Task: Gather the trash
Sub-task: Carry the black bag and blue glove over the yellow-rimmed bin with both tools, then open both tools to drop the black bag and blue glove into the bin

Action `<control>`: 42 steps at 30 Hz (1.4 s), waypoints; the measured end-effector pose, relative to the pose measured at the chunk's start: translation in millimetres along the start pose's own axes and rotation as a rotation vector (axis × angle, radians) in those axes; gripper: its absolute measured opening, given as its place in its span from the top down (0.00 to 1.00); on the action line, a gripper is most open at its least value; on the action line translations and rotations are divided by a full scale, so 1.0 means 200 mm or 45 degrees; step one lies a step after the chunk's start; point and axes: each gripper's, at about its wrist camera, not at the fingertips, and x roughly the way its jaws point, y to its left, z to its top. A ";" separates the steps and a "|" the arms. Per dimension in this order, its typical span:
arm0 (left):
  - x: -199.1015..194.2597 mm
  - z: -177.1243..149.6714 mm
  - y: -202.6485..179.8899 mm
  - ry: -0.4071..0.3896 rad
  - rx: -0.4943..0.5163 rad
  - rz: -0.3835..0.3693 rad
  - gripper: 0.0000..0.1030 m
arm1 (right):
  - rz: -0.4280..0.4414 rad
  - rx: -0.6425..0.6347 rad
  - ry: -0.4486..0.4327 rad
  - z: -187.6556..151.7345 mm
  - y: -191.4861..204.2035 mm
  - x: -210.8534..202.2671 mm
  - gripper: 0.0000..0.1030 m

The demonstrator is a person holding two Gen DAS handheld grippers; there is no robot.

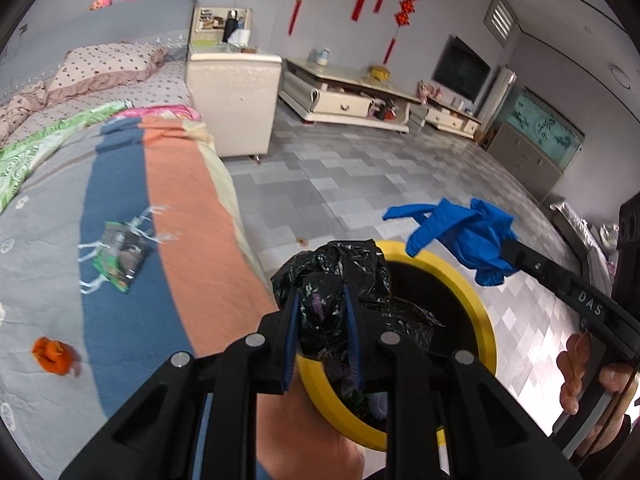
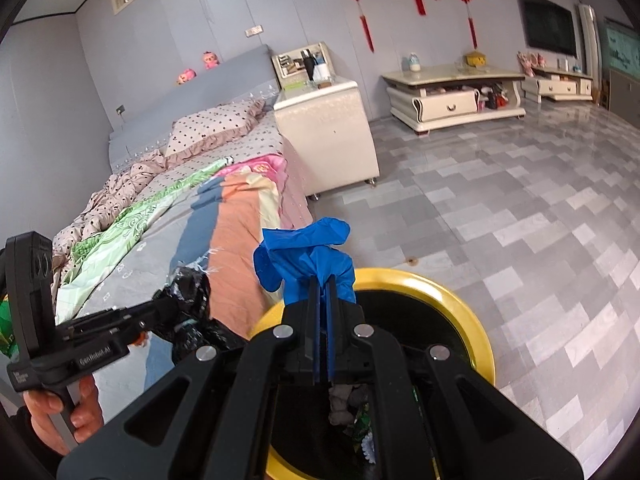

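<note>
My left gripper (image 1: pixel 322 300) is shut on a crumpled black plastic bag (image 1: pixel 332 276) and holds it over the left rim of a yellow-rimmed trash bin (image 1: pixel 486 320). My right gripper (image 2: pixel 323 280) is shut on a blue rubber glove (image 2: pixel 308 252) and holds it above the bin (image 2: pixel 452 296). The glove also shows in the left wrist view (image 1: pixel 468 232), hanging over the bin's far rim. The bin holds some trash at its bottom. On the bed lie a green snack wrapper (image 1: pixel 120 254) and an orange scrap (image 1: pixel 54 354).
The bed (image 1: pixel 120 200) with a striped blanket runs along the bin's left side. A cream bedside cabinet (image 1: pixel 234 100) stands past the bed. A low TV stand (image 1: pixel 344 96) sits by the far wall. Grey tiled floor (image 2: pixel 500 208) spreads to the right.
</note>
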 end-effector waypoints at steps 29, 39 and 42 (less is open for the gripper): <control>0.21 -0.12 -0.09 0.117 0.042 -0.021 0.47 | -0.079 0.184 0.135 -0.14 -0.22 0.27 0.70; 0.05 -0.14 0.11 0.051 0.007 0.041 0.32 | -0.111 0.135 0.152 -0.13 -0.08 0.28 0.52; -0.01 -0.14 0.21 0.027 -0.013 0.079 0.30 | -0.107 0.117 0.152 -0.11 -0.01 0.29 0.43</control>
